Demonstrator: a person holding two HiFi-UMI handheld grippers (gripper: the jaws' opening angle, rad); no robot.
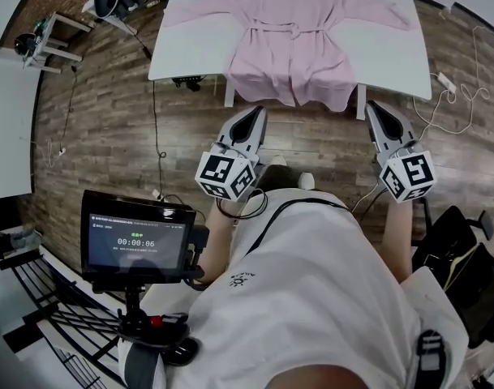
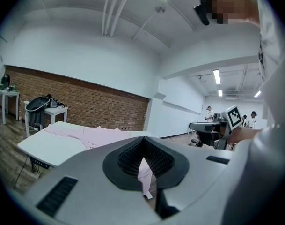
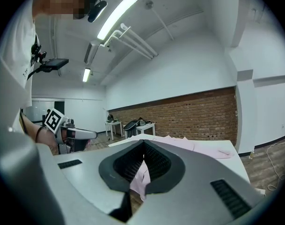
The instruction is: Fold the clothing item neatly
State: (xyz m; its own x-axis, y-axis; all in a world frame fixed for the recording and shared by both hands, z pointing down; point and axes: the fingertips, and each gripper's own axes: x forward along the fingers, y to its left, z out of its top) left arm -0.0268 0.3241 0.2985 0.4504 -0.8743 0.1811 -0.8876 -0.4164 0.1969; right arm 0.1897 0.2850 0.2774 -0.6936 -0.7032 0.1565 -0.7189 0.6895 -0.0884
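A pale pink robe [image 1: 291, 39] lies spread flat on a white table [image 1: 190, 47], sleeves out to both sides, belt tied, its hem hanging over the near edge. My left gripper [image 1: 256, 112] hovers just short of that edge, by the hem's left part, jaws shut and empty. My right gripper [image 1: 371, 105] floats level with it, off the hem's right corner, also shut and empty. In the left gripper view the robe [image 2: 86, 135] lies beyond the closed gripper [image 2: 143, 146]. The right gripper view shows the robe [image 3: 193, 144] past the closed gripper [image 3: 143, 157].
A monitor on a stand [image 1: 137, 237] sits low at my left. Small white tables with gear [image 1: 52, 35] stand at the far left. Cables [image 1: 457, 96] trail on the wooden floor right of the table. A dark chair [image 1: 457, 245] is at my right.
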